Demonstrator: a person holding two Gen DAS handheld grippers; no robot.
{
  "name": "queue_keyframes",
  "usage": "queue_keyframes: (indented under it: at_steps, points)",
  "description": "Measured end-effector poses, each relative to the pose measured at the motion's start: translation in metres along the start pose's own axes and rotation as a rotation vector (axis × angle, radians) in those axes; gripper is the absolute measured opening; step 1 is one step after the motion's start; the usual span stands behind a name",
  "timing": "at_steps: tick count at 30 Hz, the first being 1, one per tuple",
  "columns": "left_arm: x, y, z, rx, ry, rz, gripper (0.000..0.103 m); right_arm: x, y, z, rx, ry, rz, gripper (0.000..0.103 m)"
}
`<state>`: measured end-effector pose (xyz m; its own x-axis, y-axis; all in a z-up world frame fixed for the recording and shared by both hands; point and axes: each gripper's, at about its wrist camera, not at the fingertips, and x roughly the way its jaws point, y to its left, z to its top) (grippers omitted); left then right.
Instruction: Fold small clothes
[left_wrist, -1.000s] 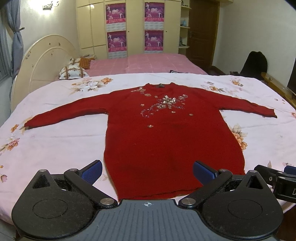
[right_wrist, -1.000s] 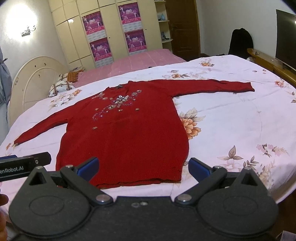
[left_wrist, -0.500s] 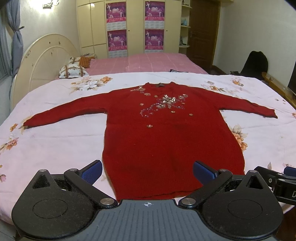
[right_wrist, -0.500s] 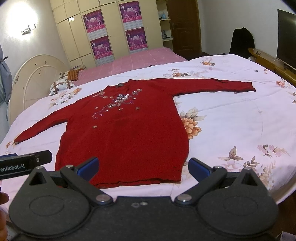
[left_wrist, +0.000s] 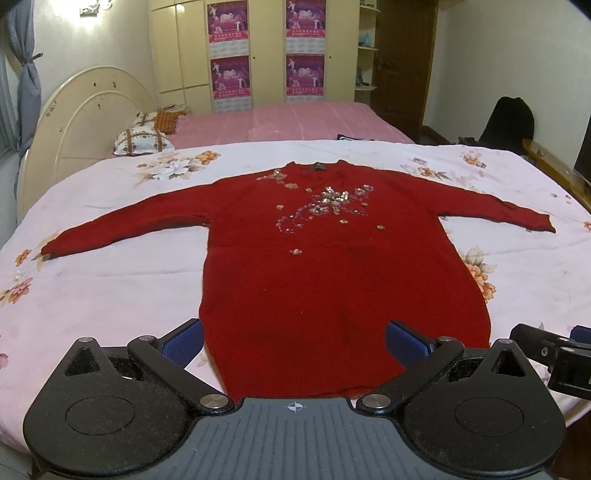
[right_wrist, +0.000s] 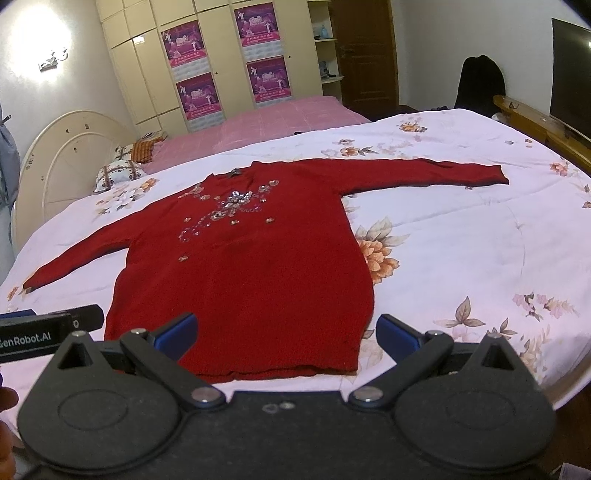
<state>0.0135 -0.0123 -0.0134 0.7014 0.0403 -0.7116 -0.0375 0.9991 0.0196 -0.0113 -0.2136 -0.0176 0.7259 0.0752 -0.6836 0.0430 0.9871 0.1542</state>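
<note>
Your left hand-held gripper (left_wrist: 294, 341) is spread wide w/ nothing between its blue pads (left_wrist: 183, 341), hovering just short of the hem. Your right hand-held gripper (right_wrist: 286, 338) is wide apart too, empty, near the hem's right corner. The red sweater (left_wrist: 332, 266) lies flat, front up, sleeves out to both sides, on the floral bedspread (left_wrist: 110, 280). Pink bed (left_wrist: 280, 122) behind.
</note>
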Motion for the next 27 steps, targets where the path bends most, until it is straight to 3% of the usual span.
queue_keyframes:
  at_steps: [27]
  points:
    - [0.048,-0.016,0.021,0.019,0.034,0.024,0.103,0.038,-0.014,0.025,0.002,0.005,-0.033,0.102]
